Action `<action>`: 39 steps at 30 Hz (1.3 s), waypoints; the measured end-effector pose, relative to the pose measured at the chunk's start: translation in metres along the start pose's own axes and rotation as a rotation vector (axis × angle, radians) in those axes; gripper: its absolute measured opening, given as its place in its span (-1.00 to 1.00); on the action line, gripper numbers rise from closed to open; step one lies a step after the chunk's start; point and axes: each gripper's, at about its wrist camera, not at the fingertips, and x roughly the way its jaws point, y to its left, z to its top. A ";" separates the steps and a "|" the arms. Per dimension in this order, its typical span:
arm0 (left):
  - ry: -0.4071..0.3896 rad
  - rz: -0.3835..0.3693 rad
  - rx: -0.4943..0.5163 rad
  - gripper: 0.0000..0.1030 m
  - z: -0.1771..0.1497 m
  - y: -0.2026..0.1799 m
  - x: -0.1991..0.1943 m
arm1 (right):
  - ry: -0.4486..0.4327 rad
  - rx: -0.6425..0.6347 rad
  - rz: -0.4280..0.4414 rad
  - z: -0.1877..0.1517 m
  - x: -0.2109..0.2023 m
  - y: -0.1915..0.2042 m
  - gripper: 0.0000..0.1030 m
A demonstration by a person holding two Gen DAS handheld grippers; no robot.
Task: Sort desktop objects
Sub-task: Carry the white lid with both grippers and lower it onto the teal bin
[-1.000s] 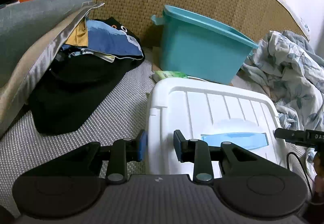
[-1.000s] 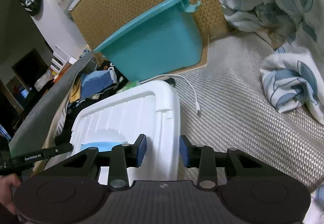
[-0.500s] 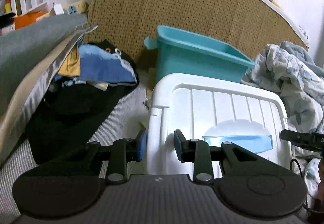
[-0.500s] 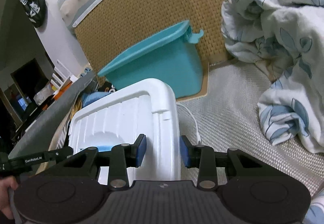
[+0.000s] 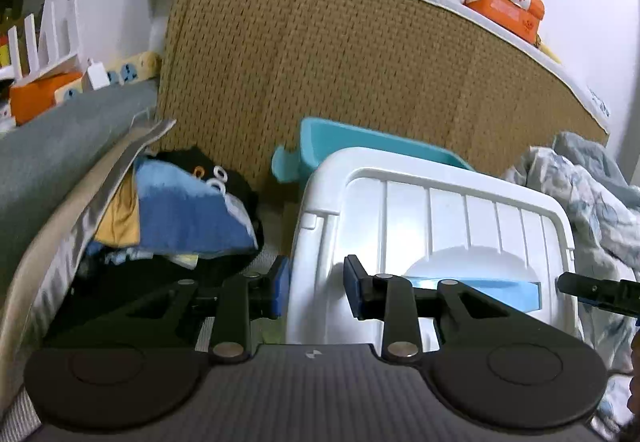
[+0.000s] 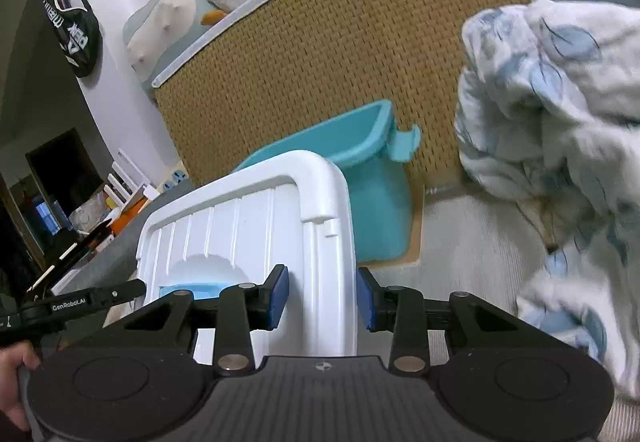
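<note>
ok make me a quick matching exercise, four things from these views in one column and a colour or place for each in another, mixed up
Things:
1. storage lid
2. bin
3. first aid box
4. floral duvet

Colour or place:
a. orange, on top of the woven headboard
b. white, its edges clamped between the fingers of the left gripper and the right gripper
c. bunched up at the right in both views
d. teal, standing against the headboard behind the lid

Pairs: 1-b, 2-d, 3-a, 4-c

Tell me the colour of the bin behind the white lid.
Teal bin, clearest in the right wrist view, behind the white lid.
</note>
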 end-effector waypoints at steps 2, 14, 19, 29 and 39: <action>-0.005 0.001 0.003 -0.36 0.008 0.000 0.007 | -0.006 -0.005 -0.003 0.010 0.006 0.001 -0.22; -0.013 0.008 0.007 -0.36 0.053 -0.005 0.066 | -0.026 -0.037 -0.035 0.058 0.046 -0.001 -0.20; 0.004 0.005 0.014 -0.36 0.070 -0.008 0.093 | -0.028 -0.032 -0.044 0.071 0.066 -0.011 -0.20; 0.010 0.020 0.049 -0.37 0.099 -0.018 0.137 | -0.014 -0.023 -0.075 0.098 0.105 -0.032 -0.14; 0.079 0.035 0.073 -0.34 0.116 -0.017 0.170 | 0.037 0.034 -0.077 0.123 0.136 -0.047 -0.09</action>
